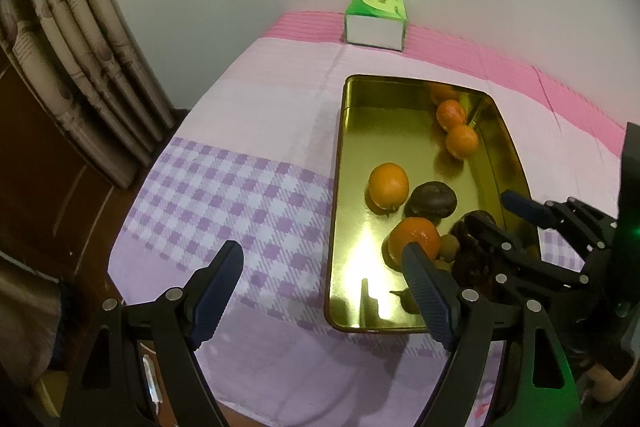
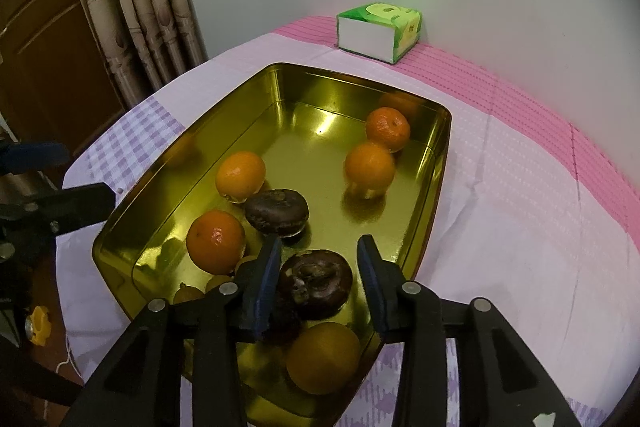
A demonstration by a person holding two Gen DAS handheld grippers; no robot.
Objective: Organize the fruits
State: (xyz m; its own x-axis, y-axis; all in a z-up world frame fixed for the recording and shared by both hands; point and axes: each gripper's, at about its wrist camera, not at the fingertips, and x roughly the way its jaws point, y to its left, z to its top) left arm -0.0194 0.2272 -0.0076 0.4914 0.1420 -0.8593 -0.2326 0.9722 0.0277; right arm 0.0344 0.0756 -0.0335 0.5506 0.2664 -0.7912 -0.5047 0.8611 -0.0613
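The dark fruit is lying in the near end of the gold tray, flat side up, its puckered crown facing my right camera; it is squat and round, so I am seeing no clear long axis. My right claw is standing over it with the jaws apart, one pad on each side, and a gap is showing on the right side, so I am not gripping it. A second dark fruit is sitting just beyond, also flat, touching an orange. Another orange is resting to the left, one is lying nearest me under the claw, and two more are sitting together toward the far right corner. Small yellowish fruits are huddling at the near left wall. My left claw is hanging wide apart and empty, straddling the tray's left rim over the checked cloth. A green tissue box is standing against the wall.
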